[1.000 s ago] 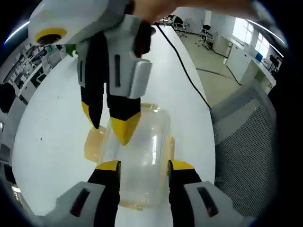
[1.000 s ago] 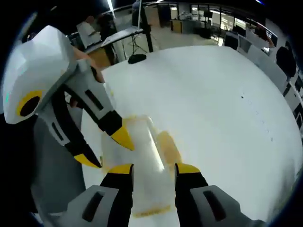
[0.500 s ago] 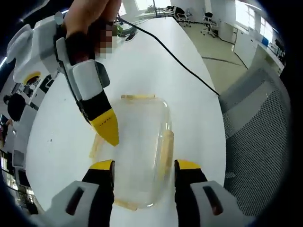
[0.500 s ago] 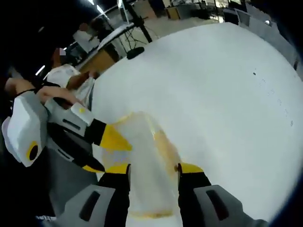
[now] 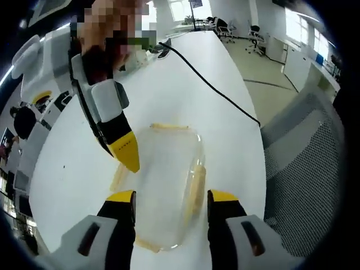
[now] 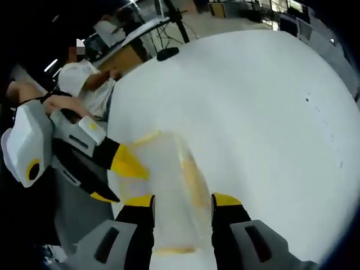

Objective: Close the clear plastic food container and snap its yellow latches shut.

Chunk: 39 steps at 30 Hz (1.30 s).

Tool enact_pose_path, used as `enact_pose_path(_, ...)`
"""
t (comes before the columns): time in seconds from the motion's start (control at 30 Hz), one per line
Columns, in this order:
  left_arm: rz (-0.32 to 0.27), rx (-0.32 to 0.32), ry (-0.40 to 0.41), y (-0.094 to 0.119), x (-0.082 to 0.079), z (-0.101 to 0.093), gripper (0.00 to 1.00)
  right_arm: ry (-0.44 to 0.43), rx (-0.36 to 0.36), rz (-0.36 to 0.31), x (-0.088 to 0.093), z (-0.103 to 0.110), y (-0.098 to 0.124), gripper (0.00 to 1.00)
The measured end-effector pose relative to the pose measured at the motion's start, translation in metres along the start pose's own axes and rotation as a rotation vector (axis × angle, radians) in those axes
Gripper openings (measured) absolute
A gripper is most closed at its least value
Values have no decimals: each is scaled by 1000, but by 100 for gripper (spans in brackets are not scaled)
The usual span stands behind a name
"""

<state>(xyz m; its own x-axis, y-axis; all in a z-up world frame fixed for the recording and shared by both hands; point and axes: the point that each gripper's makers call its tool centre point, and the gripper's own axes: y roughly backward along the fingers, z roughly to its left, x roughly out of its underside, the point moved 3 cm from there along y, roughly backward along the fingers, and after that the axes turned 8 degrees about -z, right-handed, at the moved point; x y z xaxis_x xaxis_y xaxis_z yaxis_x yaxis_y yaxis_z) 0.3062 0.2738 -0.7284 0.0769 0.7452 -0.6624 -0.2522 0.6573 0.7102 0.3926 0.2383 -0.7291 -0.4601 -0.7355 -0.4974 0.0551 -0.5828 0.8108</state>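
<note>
Both tools gape, empty, over clear container (image 5: 166,188) w/ lid on, yellow latches (image 5: 194,188).

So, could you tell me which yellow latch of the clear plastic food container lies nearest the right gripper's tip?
The long-side yellow latch on the container's left edge in the left gripper view; the right gripper points just above it, while the others lie farther off.

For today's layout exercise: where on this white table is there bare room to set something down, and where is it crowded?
Bare table lies beyond the clear container, bordered by the black cable and the far edge. It is crowded at the container, where the left gripper and right gripper meet, near the mesh chair.
</note>
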Motion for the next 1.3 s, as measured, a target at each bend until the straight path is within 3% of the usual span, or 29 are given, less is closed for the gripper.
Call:
enact_pose_path(0.1,-24,-17,-41,-4,-5,-1,49,26,4,21,-2,1,-3,39)
enact_pose_path(0.27,-14,-51,-112,-7,-5,-3,49,84,-1,88,4,3,-7,38)
enact_pose_path(0.57,34,-45,-118,-13,5,0,49,101,-17,124,-3,2,-17,38)
enact_pose_path(0.8,45,-42,-100,-19,9,-2,49,114,-50,168,1,3,-23,35)
enact_pose_path(0.83,51,-48,-135,-19,10,-1,49,118,-53,170,1,4,-22,35)
enact_pose_path(1.3,39,-50,-94,-20,11,0,45,165,-70,246,1,6,-27,32)
